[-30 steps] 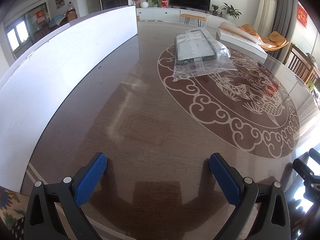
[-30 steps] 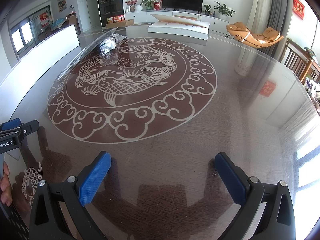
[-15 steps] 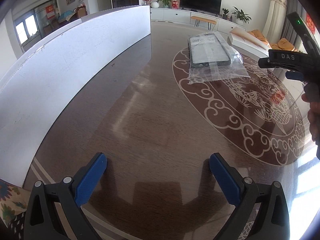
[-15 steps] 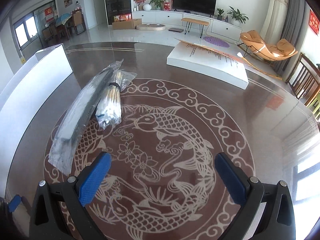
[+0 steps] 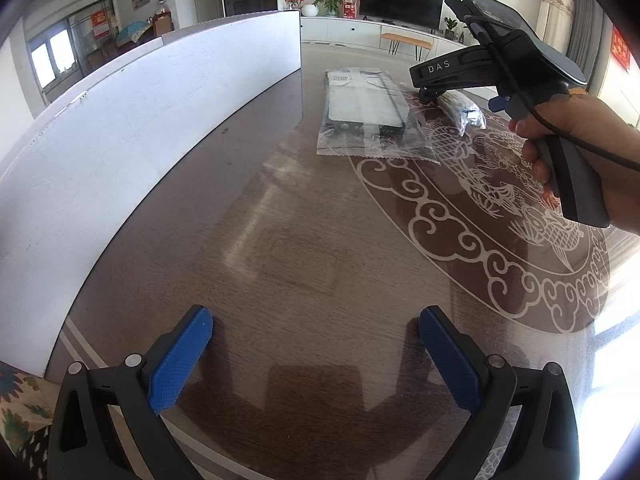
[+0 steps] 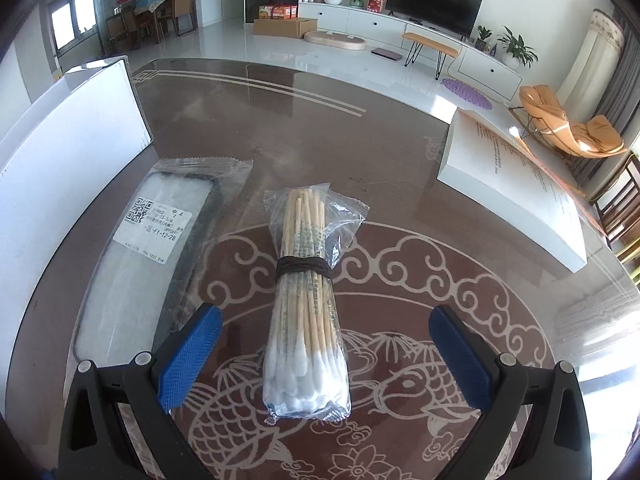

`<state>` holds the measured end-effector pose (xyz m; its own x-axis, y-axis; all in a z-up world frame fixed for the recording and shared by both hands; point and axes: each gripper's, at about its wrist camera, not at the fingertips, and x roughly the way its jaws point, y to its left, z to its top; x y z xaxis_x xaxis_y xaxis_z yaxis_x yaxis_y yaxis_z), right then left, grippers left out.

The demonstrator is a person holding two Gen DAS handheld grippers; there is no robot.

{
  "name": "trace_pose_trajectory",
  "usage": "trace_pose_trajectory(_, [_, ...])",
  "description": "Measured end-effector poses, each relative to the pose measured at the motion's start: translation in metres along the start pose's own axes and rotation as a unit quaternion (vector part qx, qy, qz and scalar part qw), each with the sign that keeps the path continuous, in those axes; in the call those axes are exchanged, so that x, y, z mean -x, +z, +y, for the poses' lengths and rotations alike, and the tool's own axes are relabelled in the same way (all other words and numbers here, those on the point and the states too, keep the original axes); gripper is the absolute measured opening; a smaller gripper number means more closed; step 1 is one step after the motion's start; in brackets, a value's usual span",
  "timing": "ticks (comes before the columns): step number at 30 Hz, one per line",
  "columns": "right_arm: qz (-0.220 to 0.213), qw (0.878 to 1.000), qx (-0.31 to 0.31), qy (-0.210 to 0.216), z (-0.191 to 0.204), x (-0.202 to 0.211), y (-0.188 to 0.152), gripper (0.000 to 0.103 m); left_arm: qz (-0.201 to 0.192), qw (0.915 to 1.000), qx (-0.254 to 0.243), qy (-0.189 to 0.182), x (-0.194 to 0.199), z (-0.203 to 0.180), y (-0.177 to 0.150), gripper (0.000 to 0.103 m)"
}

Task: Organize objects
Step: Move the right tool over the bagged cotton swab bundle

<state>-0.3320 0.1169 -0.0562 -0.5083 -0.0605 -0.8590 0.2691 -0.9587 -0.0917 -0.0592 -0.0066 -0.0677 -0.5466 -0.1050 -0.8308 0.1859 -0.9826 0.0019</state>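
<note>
A bag of cotton swabs lies on the table between the spread fingers of the right gripper, pointing straight ahead, its white tips nearest the tool. The jaws stand wide open and touch nothing. Just left of the gripper lies a flat dark item in a clear bag with a white label, and beyond that a white box. Ahead to the right sits a second white box. The left gripper hangs wide open and empty over bare table, with a hand holding the right tool ahead to its right.
</note>
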Motion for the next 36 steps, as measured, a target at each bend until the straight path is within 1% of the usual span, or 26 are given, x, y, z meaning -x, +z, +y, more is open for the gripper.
trace_pose_trajectory(1, [0.001,1.0,-0.004,0.005,-0.002,-0.002,0.001,0.098,0.0,1.0,0.0,0.0,0.0,0.0,0.0,0.103])
trace_pose_trajectory(2, [0.002,1.0,-0.007,0.013,-0.004,-0.003,0.001,0.087,0.0,1.0,0.0,0.0,0.0,0.0,0.001,0.103])
trace_pose_trajectory(3, [0.005,1.0,-0.008,0.02,-0.005,-0.005,0.001,0.073,0.0,1.0,0.0,0.0,0.0,0.0,0.0,0.103])
trace_pose_trajectory(4, [0.01,1.0,-0.009,0.026,-0.007,-0.006,0.0,0.066,0.0,1.0,0.0,0.0,0.0,0.0,0.0,0.103])
trace_pose_trajectory(6, [0.006,0.999,-0.018,0.04,-0.011,-0.004,-0.006,0.043,0.0,1.0,0.0,0.0,-0.001,0.0,0.001,0.103])
trace_pose_trajectory(7, [0.002,0.999,-0.023,0.044,-0.013,-0.001,-0.011,0.04,-0.001,1.0,0.0,0.0,-0.001,-0.001,0.001,0.103])
trace_pose_trajectory(8, [-0.001,0.999,-0.026,0.046,-0.015,0.002,-0.016,0.039,-0.001,1.0,0.0,0.0,-0.002,-0.001,0.002,0.103])
trace_pose_trajectory(12, [-0.014,0.998,-0.036,0.049,-0.027,0.022,-0.056,0.038,-0.001,1.0,0.0,0.0,-0.002,-0.001,0.002,0.103])
trace_pose_trajectory(18, [-0.027,0.999,-0.028,0.027,-0.05,0.067,-0.144,0.038,-0.001,1.0,0.0,0.001,-0.001,-0.001,0.001,0.103])
trace_pose_trajectory(23, [-0.042,0.998,-0.055,0.013,-0.07,0.11,-0.217,0.039,-0.002,1.0,0.001,0.001,-0.002,0.0,0.002,0.103])
trace_pose_trajectory(26, [-0.055,0.996,-0.074,0.006,-0.075,0.129,-0.252,0.04,-0.002,1.0,0.001,0.001,-0.002,0.0,0.002,0.103])
trace_pose_trajectory(28, [-0.06,0.995,-0.085,0.004,-0.077,0.137,-0.265,0.054,-0.002,1.0,0.001,0.001,-0.002,0.0,0.002,0.103])
trace_pose_trajectory(29, [-0.06,0.994,-0.091,0.003,-0.077,0.138,-0.27,0.072,-0.002,1.0,0.001,0.001,-0.002,0.0,0.002,0.103])
trace_pose_trajectory(30, [-0.059,0.994,-0.097,0.002,-0.078,0.139,-0.274,0.083,-0.002,1.0,0.001,0.001,-0.002,0.0,0.002,0.103])
trace_pose_trajectory(32, [-0.064,0.993,-0.103,0.0,-0.078,0.142,-0.279,0.085,-0.002,1.0,0.001,0.001,-0.002,0.0,0.002,0.103])
trace_pose_trajectory(33, [-0.067,0.992,-0.106,0.001,-0.079,0.144,-0.279,0.088,-0.002,1.0,0.001,0.001,-0.002,0.0,0.002,0.103])
trace_pose_trajectory(36, [-0.057,0.992,-0.112,0.002,-0.081,0.14,-0.279,0.091,-0.003,1.0,0.001,0.001,-0.002,0.0,0.002,0.103])
